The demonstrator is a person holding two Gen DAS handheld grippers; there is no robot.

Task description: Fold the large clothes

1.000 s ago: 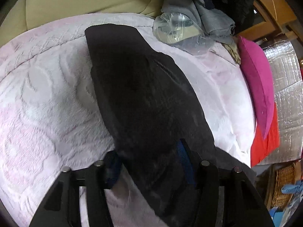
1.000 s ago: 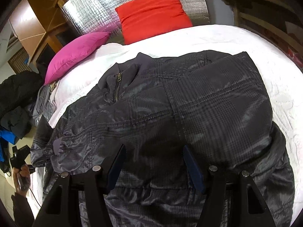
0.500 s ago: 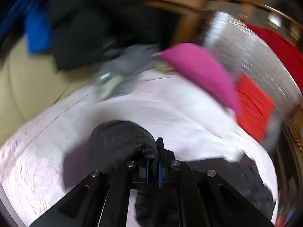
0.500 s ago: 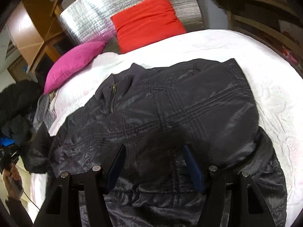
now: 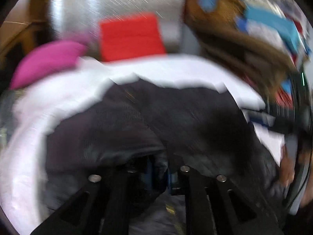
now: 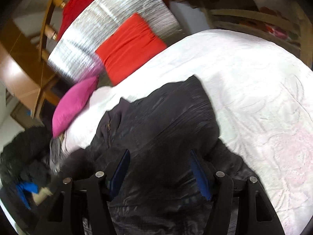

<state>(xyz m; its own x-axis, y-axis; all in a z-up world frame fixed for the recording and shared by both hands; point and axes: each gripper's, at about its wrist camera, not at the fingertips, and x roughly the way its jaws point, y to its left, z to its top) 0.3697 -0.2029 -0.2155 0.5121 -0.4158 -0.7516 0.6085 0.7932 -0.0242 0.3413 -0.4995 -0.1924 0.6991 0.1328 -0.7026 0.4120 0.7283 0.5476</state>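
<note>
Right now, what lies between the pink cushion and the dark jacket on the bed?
In the right wrist view, only bare white bedspread lies between the pink cushion and the dark jacket.

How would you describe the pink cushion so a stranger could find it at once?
Start at the white bedspread and look to its head, where a silver foil panel stands. The pink cushion lies beside the red cushion, which is square; the pink one is elongated.

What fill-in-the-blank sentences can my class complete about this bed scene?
1. The dark jacket lies on a ____ bedspread.
2. The pillow left of the red cushion is ____.
3. Behind the red cushion stands a shiny ____ panel.
4. The right tool has ____ pads.

Missing words: white; pink; silver; blue
</note>
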